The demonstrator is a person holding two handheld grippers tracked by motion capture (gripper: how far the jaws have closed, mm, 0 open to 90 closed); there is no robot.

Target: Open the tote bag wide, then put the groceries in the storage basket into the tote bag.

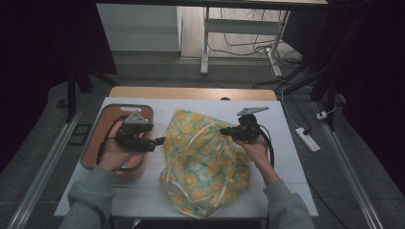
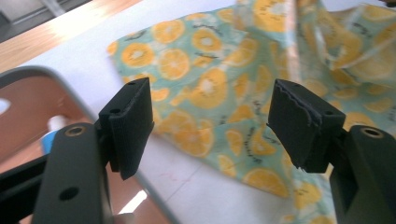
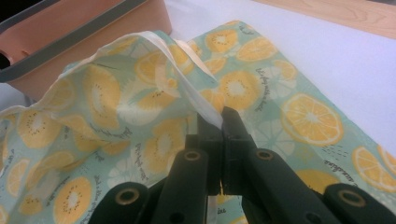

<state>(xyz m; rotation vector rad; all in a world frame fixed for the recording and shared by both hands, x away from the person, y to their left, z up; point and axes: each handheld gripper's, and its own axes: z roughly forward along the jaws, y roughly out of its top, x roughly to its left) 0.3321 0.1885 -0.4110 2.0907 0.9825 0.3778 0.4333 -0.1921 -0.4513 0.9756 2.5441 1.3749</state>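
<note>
A mint-green cloth [image 1: 205, 162] printed with orange slices lies crumpled in the middle of the white table. My right gripper [image 1: 224, 131] is at its upper right part, shut on the cloth's white hem [image 3: 205, 109], which it lifts into a ridge above the rest of the cloth [image 3: 116, 121]. My left gripper [image 1: 160, 141] is held at the cloth's left edge, just off the tray's right side. In the left gripper view it [image 2: 210, 126] stands open, nothing between its pads, with the cloth [image 2: 205, 88] lying beyond them on the table.
An orange tray with a grey rim [image 1: 102, 119] sits at the table's left, under my left hand. Bare white table top [image 1: 286, 157] lies to the right of the cloth. A wooden strip [image 1: 191, 92] runs along the far edge. A power strip [image 1: 308, 139] lies on the floor.
</note>
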